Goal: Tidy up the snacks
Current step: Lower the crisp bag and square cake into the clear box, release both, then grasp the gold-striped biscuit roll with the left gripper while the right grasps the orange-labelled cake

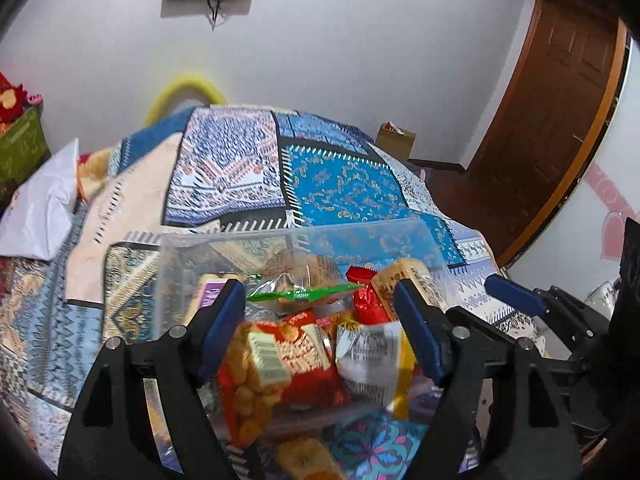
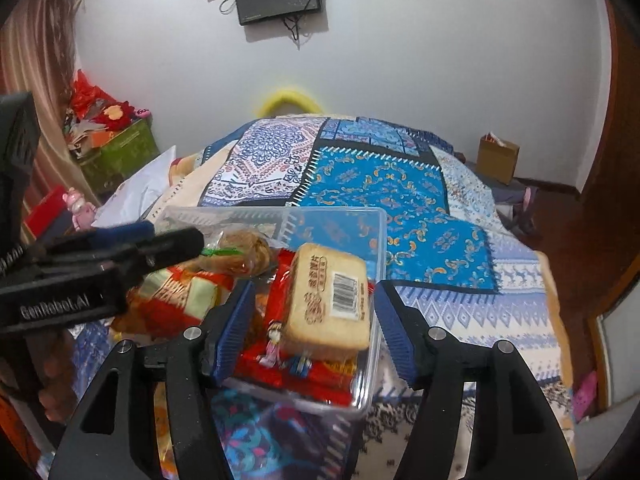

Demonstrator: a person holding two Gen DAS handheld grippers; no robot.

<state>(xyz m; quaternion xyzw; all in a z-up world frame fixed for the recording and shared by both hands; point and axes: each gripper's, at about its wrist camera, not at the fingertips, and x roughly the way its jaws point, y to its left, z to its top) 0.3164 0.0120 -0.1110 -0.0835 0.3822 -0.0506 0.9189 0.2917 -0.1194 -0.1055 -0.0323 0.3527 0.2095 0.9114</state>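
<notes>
A clear plastic box point(image 1: 296, 240) of snacks sits on a patterned quilt point(image 1: 340, 184) covering a bed, low and central in both wrist views. Its near wall is hidden behind the packets. Inside, a red packet of fried snacks point(image 1: 276, 364) lies at six o'clock, a white and yellow packet point(image 1: 372, 352) at four, a bagged bun point(image 1: 300, 272) at twelve, and a wrapped tan cake point(image 2: 332, 300) at two. Print is blurred. The left gripper point(image 1: 320, 320) hangs over the box, fingers apart, gripping nothing. The right gripper point(image 2: 314, 328) straddles the cake, fingers apart, not touching. Bare quilt stretches beyond twelve o'clock to the wall.
</notes>
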